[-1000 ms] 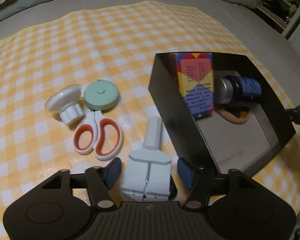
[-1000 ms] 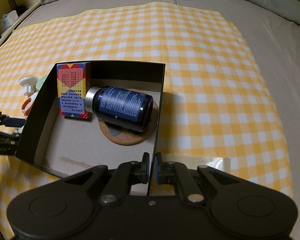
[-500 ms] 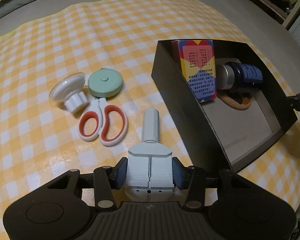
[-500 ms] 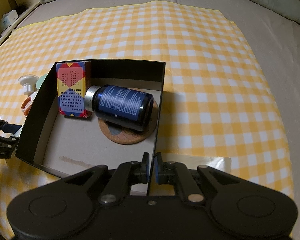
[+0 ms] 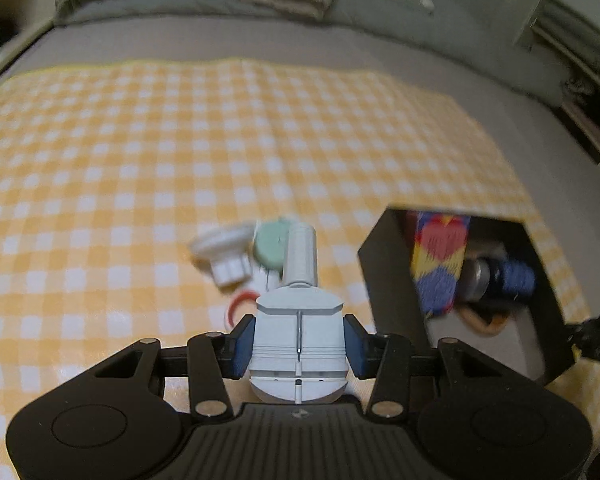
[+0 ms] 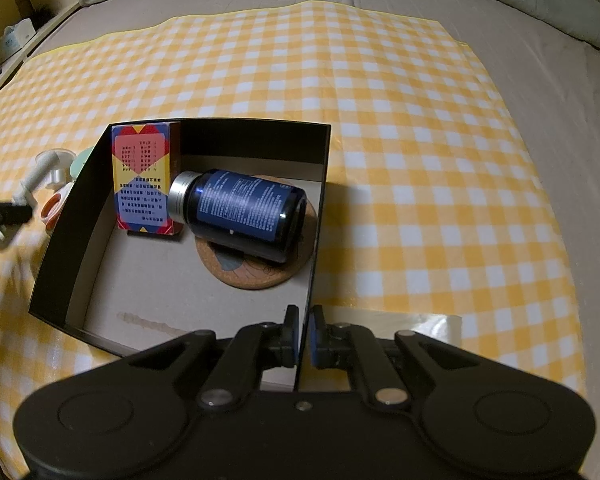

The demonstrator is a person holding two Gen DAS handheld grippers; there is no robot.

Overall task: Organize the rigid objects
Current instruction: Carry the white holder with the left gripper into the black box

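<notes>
- Yellow-checked cloth [image 6: 420, 128] covers the bed; every object sits on it.
- Nearest, the left gripper [image 5: 298, 344] is clamped on the wide base of a pale grey tool [image 5: 298, 340], blue pads pressing both flanks; its long axis runs straight ahead toward 12 o'clock, the round handle leading.
- The right gripper [image 6: 304, 340] is pinched almost closed on the near right wall of the black box [image 6: 256, 136], steadying it.
- From the left gripper the box lies at about 2 o'clock, just beside the tool; the left hand is the one carrying, so I'd judge the coming move swings rightward over the near wall.
- Inside, free floor lies nearest; farther in, a dark bottle [image 6: 240, 210] lies on a cork coaster [image 6: 256, 276], beside an upright patterned card box [image 6: 142, 180].
- Beyond, at 11 o'clock, red-handled scissors [image 5: 240, 300], a green disc [image 5: 270, 248] and a white knob [image 5: 224, 252] wait on the cloth.
</notes>
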